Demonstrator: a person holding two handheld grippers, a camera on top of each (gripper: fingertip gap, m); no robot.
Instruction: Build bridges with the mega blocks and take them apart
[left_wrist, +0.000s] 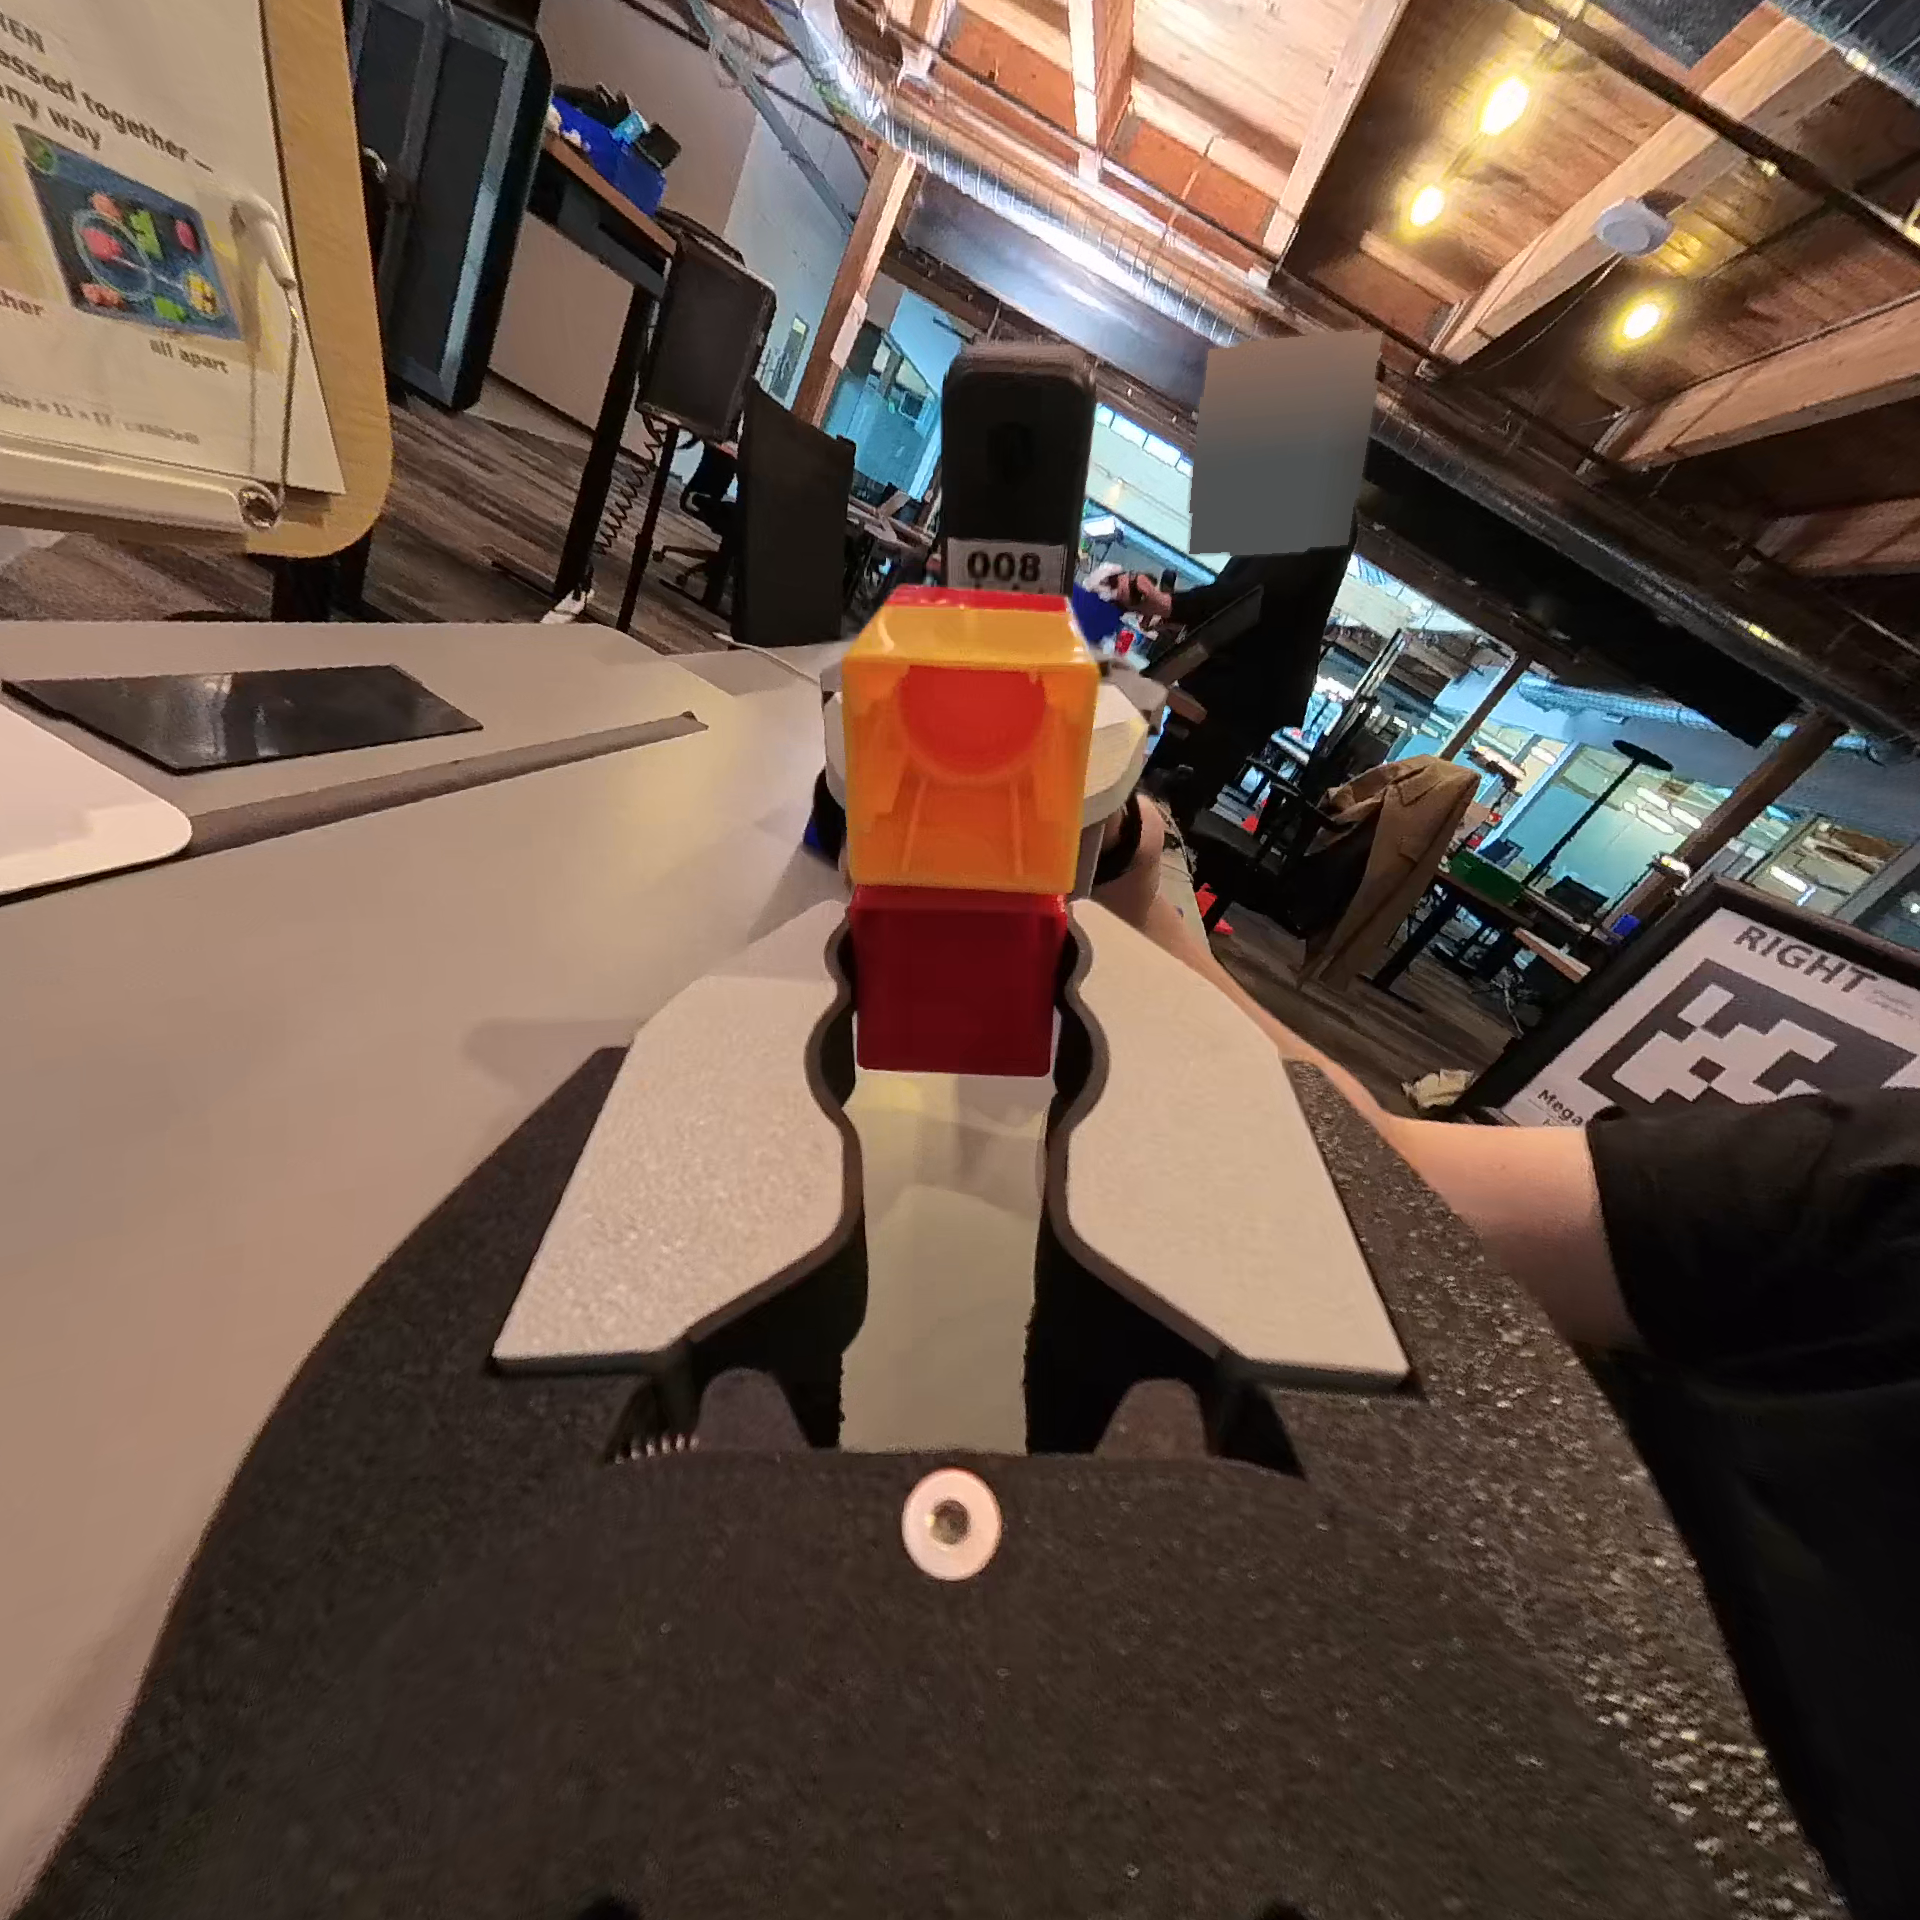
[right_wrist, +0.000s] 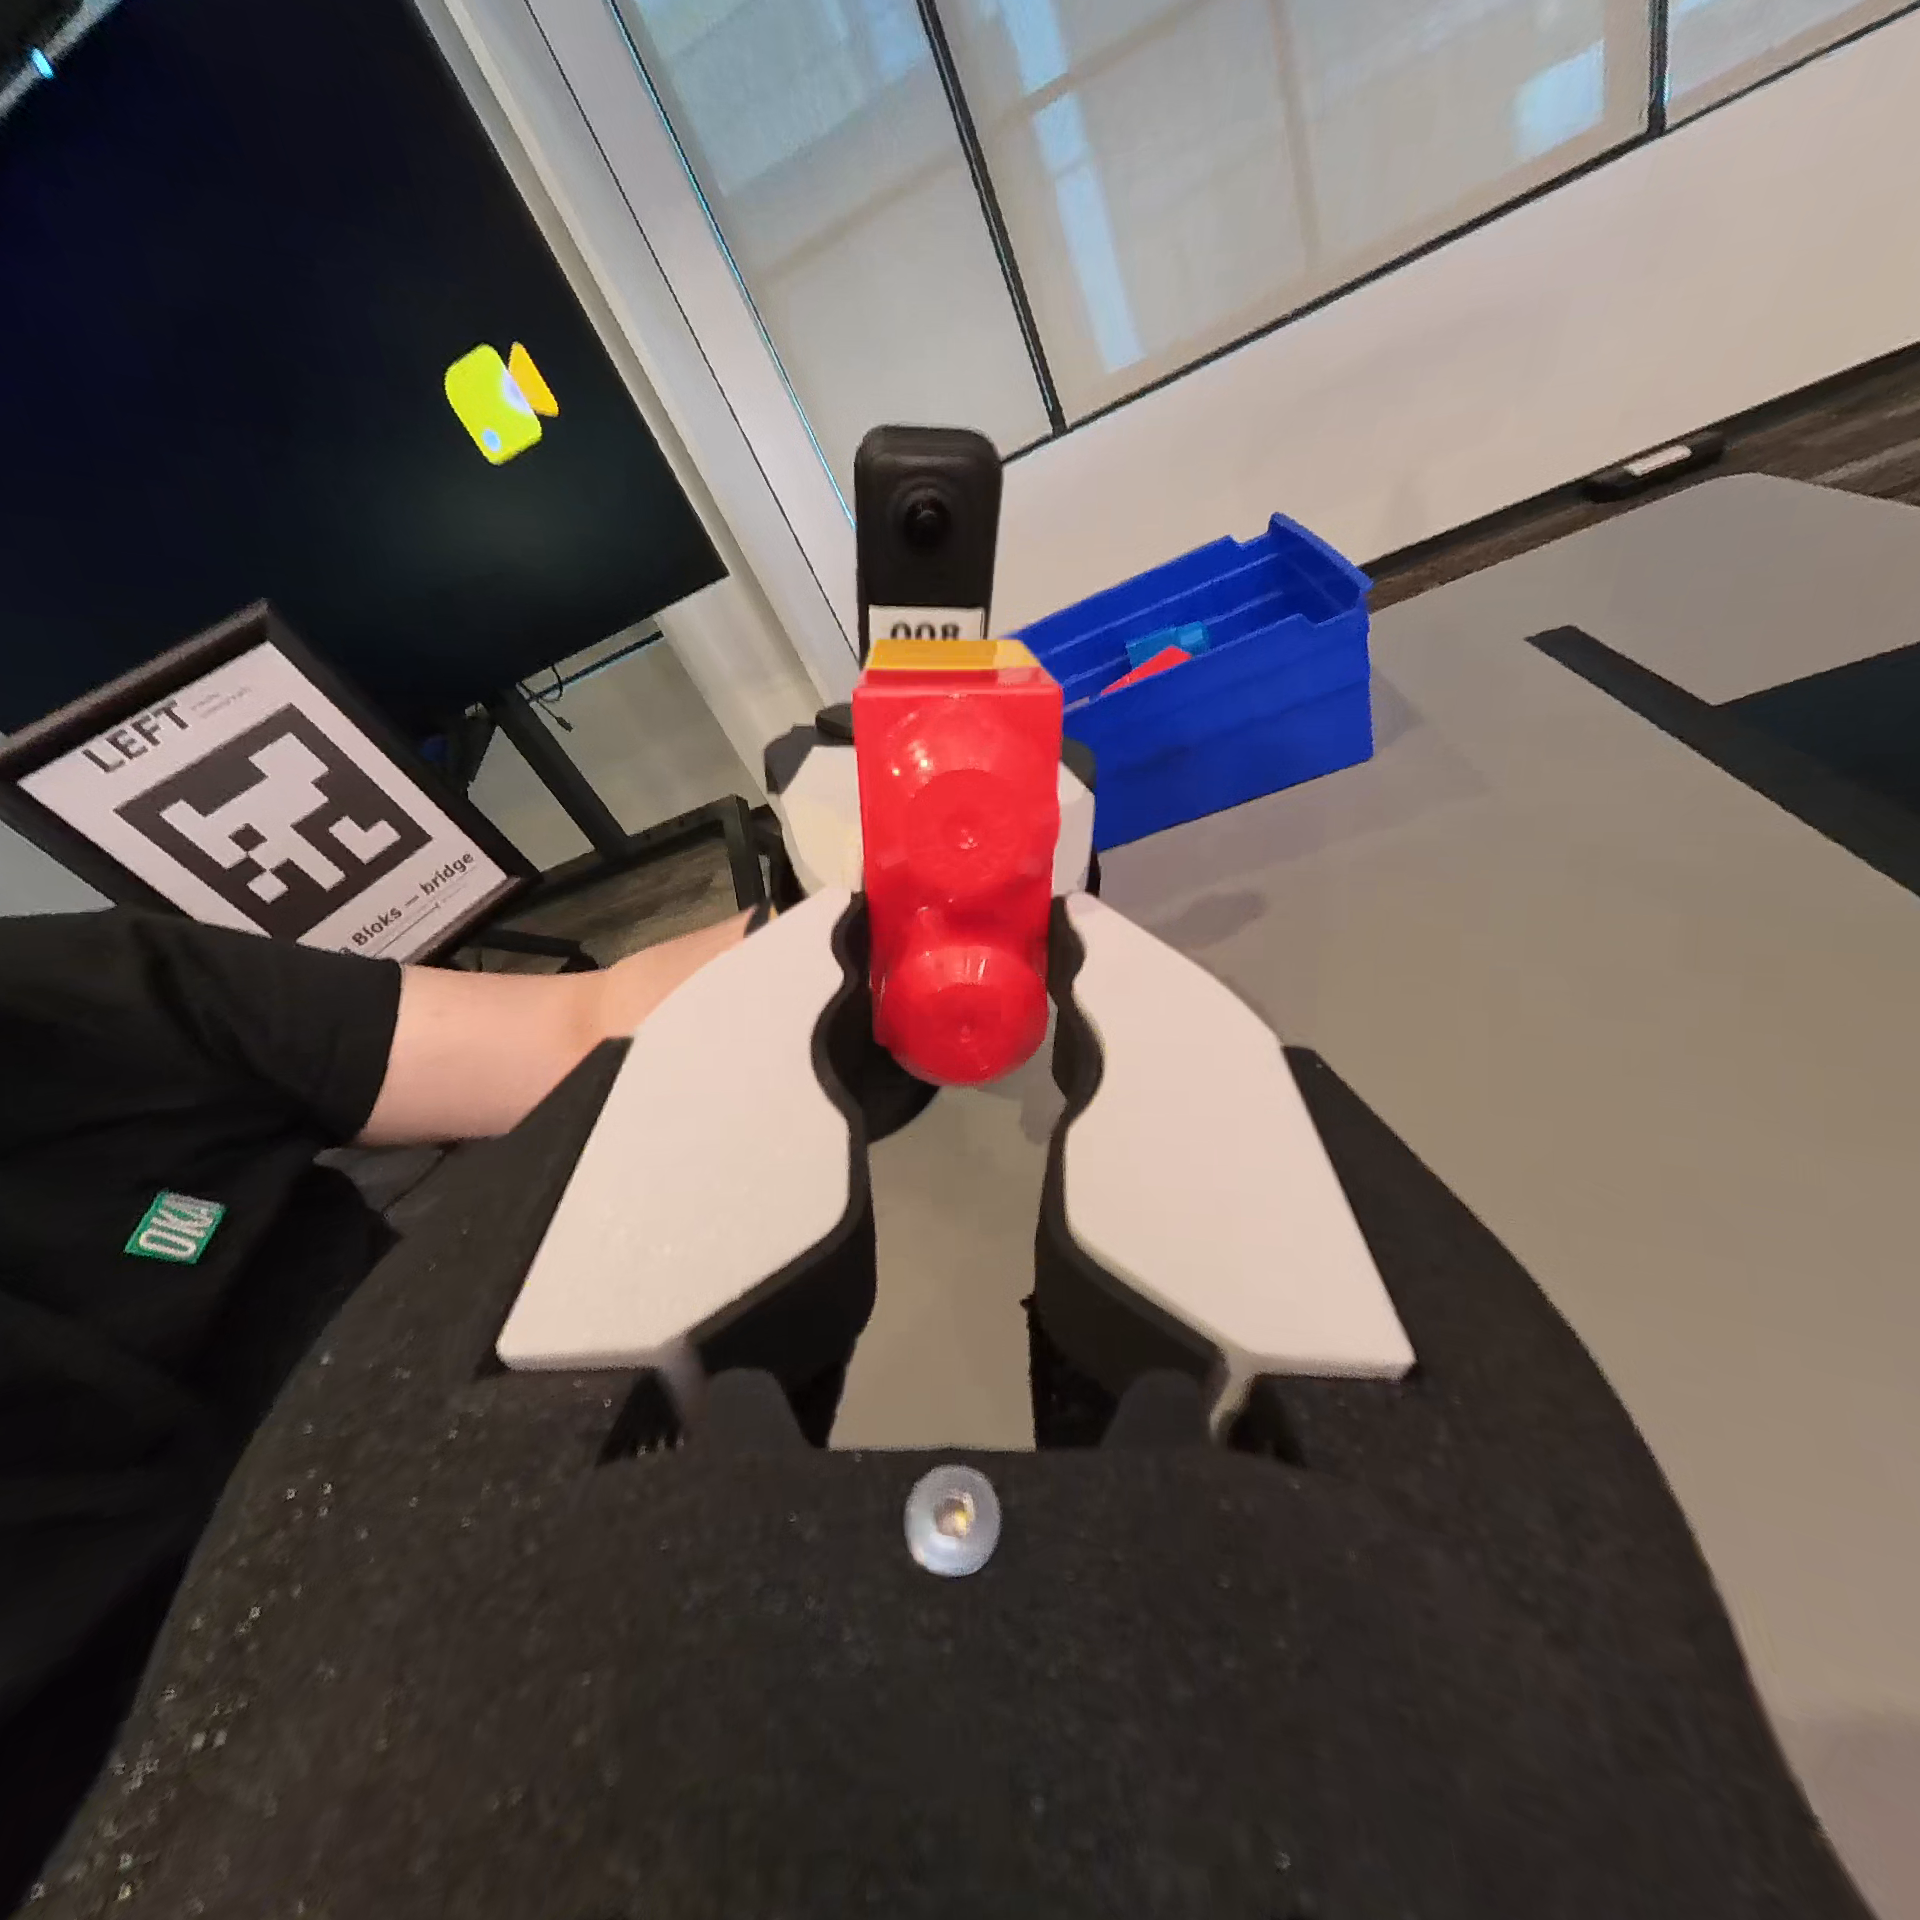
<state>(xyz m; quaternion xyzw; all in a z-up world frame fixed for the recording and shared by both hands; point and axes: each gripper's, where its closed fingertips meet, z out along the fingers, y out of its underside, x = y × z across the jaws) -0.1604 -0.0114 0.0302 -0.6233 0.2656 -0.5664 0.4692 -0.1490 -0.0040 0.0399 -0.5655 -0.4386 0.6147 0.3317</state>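
Past the right claw (right_wrist: 956, 997) the grey table (right_wrist: 1507, 1039) lies open; a blue bin (right_wrist: 1226, 717) blocks ahead-right.

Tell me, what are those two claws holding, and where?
One red and yellow block stack, between them. Left hand-held gripper pinches a red block's sides; right hand-held gripper pinches the studded end.

Red block (left_wrist: 956, 992) sits frame centre, a translucent orange block (left_wrist: 968, 769) above it showing a red-orange disc inside. Left gripper (left_wrist: 956, 997): pale grey fingers, black speckled body. Right gripper (right_wrist: 956, 987): same colours, glossy red block (right_wrist: 956, 862) with a yellow-orange edge on top. Bright blue bin (right_wrist: 1236, 707), centre right. Black-and-white square-pattern sign (right_wrist: 265, 821), left. Grey table (right_wrist: 1507, 987).
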